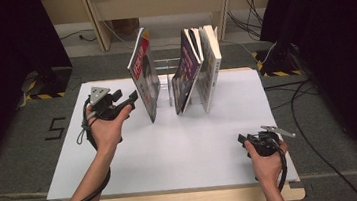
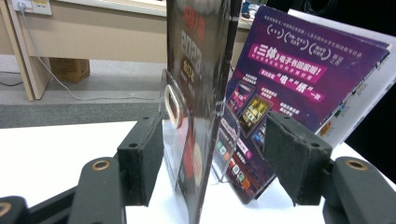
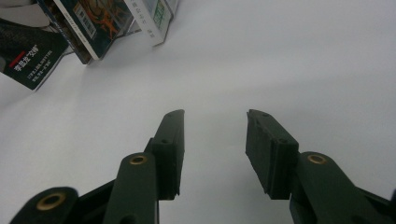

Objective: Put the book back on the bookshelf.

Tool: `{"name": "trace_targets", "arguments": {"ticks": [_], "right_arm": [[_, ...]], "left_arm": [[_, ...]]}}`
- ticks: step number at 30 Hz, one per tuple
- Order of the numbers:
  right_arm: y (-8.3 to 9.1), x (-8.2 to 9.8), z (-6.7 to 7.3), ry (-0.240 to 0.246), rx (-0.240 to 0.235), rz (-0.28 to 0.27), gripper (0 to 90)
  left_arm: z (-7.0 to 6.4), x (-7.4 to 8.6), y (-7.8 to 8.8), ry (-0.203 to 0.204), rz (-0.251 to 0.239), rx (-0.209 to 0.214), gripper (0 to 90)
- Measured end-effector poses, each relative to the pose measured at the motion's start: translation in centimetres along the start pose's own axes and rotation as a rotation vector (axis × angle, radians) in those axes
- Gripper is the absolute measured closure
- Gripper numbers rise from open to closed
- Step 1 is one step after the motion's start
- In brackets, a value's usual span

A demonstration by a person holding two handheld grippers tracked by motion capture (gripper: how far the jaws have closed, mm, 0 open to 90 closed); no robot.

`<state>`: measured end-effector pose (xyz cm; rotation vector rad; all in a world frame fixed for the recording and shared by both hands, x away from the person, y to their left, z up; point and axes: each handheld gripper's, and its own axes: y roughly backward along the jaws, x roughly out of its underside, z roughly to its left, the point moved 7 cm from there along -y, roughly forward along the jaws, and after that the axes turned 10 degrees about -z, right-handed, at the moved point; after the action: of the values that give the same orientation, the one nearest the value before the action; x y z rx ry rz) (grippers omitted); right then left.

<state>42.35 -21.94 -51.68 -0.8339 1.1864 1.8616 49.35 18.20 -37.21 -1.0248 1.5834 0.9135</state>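
We are looking at a thin, glossy red-and-dark magazine (image 1: 144,79) standing nearly upright at the left end of a clear acrylic rack (image 1: 164,82) on the white table (image 1: 172,151). We are seeing our left gripper (image 2: 212,154) with its jaws spread to either side of the magazine's edge, the matte black pads not pressing it. Our right gripper (image 3: 215,149) is resting apart, jaws spread over bare table. A purple magazine (image 1: 186,69) is leaning nearby.
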Motion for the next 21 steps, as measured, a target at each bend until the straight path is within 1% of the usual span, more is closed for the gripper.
{"name": "trace_targets", "arguments": {"ticks": [8, 11, 12, 16, 18, 21], "right_arm": [[0.0, 0.1, 0.1, -0.008, 0.000, 0.004, 58.0], [0.0, 0.1, 0.1, -0.012, -0.001, 0.005, 58.0], [0.0, 0.1, 0.1, -0.002, -0.001, 0.002, 58.0], [0.0, 0.2, 0.1, -0.013, 0.001, 0.006, 58.0], [-0.1, 0.2, 0.1, -0.006, 0.001, 0.006, 58.1], [0.0, 0.1, 0.1, 0.002, 0.001, 0.002, 58.1]], "left_arm": [[0.9, 1.1, 1.3, 0.005, 0.013, -0.007, 37.4], [1.1, 1.4, 1.9, -0.007, 0.014, -0.009, 37.2], [1.1, 1.6, 2.1, -0.010, 0.017, -0.007, 37.1], [1.5, 2.2, 3.0, -0.018, 0.028, -0.006, 37.1], [1.7, 2.5, 3.4, -0.023, 0.028, -0.012, 37.2], [1.8, 2.8, 3.9, -0.017, 0.029, -0.008, 37.2]]}}
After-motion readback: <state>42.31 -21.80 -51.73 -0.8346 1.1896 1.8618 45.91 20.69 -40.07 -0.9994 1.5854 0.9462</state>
